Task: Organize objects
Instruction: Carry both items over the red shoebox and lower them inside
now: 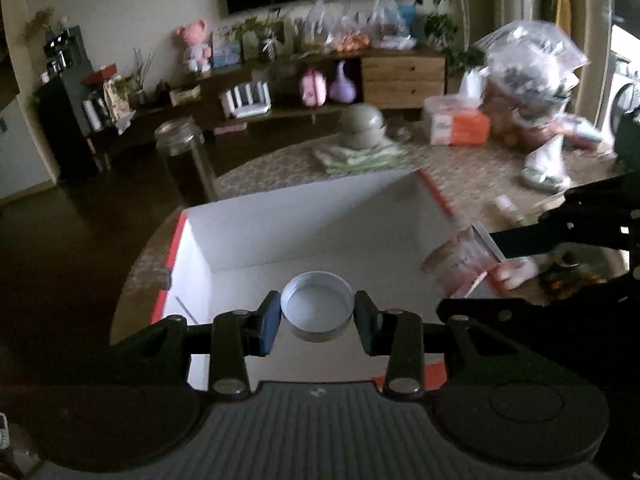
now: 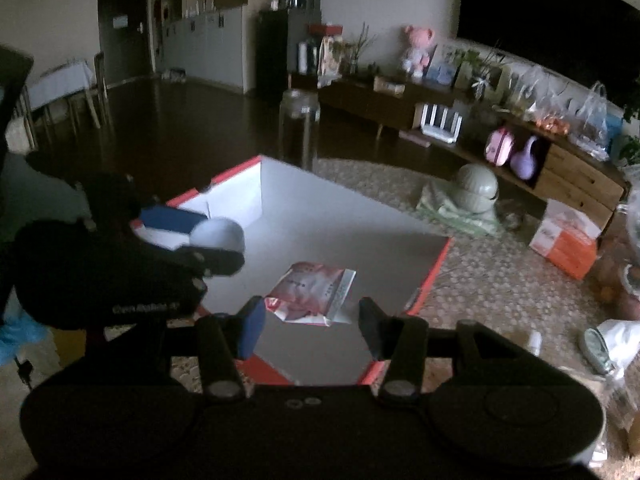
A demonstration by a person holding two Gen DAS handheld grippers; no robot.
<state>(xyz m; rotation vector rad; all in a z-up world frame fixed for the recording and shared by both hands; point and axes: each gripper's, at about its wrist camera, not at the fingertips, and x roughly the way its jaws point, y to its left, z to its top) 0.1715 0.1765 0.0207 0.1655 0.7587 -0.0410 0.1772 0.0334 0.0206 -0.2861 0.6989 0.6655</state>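
Note:
A white box with red edges (image 1: 320, 220) stands open on the round table; it also shows in the right wrist view (image 2: 352, 224). My left gripper (image 1: 317, 316) is shut on a round metal lid (image 1: 318, 308) and holds it over the box; the lid also shows in the right wrist view (image 2: 218, 234). My right gripper (image 2: 310, 324) is open above the box, and a pink snack packet (image 2: 310, 294) lies loose between and below its fingers. The packet also shows in the left wrist view (image 1: 464, 268).
A glass jar without a lid (image 1: 182, 160) stands behind the box. Stacked green bowls (image 1: 362, 126) sit on a folded cloth. An orange tissue pack (image 1: 458, 126), plastic bags (image 1: 528, 76) and small items lie at the table's right side.

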